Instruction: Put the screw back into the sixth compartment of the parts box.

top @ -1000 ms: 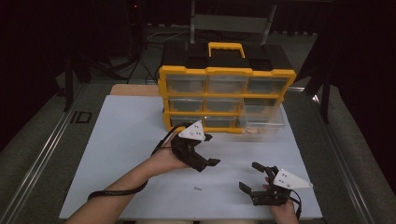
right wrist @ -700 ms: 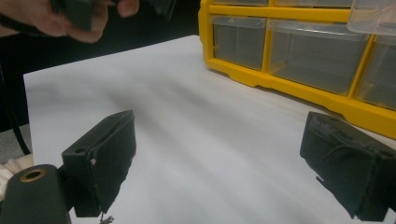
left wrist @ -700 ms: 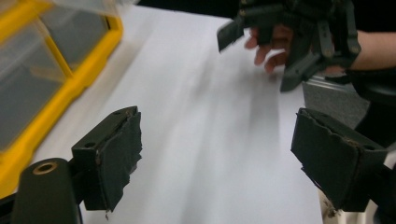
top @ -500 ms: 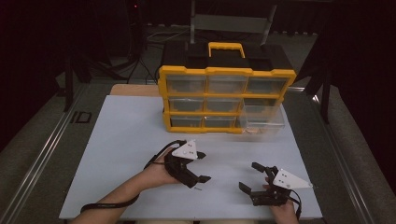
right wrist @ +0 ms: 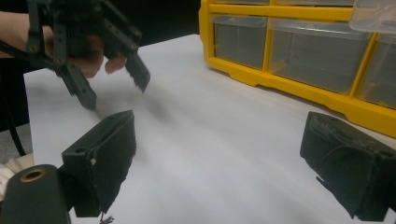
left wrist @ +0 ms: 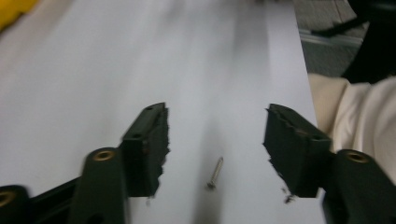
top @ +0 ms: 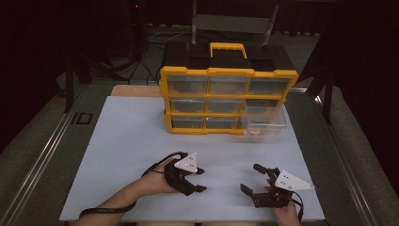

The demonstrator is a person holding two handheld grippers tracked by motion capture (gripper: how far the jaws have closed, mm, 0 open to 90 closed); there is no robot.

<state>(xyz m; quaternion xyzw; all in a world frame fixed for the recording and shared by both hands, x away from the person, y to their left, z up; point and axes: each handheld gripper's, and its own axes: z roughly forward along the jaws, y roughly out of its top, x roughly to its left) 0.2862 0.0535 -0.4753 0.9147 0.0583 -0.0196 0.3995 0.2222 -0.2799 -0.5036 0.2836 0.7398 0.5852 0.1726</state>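
Between the black jaws of the left gripper [left wrist: 215, 140], a small screw [left wrist: 215, 172] lies flat on the white sheet [top: 136, 141] covering the counter, near its front edge and closer to the left-hand pad than the right-hand one in the left gripper view. Those jaws have just been closing, yet the pads stand clear of the screw on both sides, so nothing is gripped. To do the pickup well, I judge the gripper should shift slightly so the screw sits midway between the pads, then sink until the tips nearly brush the sheet before closing. The shank runs roughly along the pads, so closing across it suits; a thin, round piece like this could roll or flick away if one pad meets it first, so a slow, even squeeze seems wise.

Off to the side, the right gripper [top: 261, 188] rests low over the sheet with its jaws wide open and empty, well apart from the left gripper.

Farther back stands a yellow organizer [top: 226, 101] with clear drawers and a yellow handle on top; one clear drawer [top: 264, 121] at its lower right is pulled out. Past the counter the room is dark, with black cables and a grey metal frame dimly visible.
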